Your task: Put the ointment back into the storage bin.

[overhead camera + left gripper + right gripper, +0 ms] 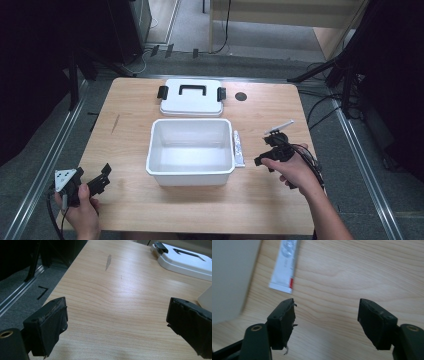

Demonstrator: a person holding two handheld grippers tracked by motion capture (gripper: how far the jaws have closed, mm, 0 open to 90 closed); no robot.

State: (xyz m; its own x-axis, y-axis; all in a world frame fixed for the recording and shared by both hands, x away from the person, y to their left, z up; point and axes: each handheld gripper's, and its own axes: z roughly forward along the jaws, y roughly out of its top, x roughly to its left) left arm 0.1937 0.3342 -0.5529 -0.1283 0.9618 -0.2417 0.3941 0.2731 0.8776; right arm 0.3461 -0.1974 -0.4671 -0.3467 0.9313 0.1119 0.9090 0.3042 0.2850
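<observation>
Tube [284, 266] flat on table [260, 205], just beside white box [190, 150] (lid [192, 97] lying farther back). Right gripper [325, 322] near tube, jaws apart, nothing between. Left gripper [117, 325] spread wide over bare wood.

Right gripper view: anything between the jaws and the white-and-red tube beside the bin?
Nothing. In the right gripper view, bare wooden table separates the open right gripper from the flat white-and-red tube; the jaws hold nothing.
</observation>
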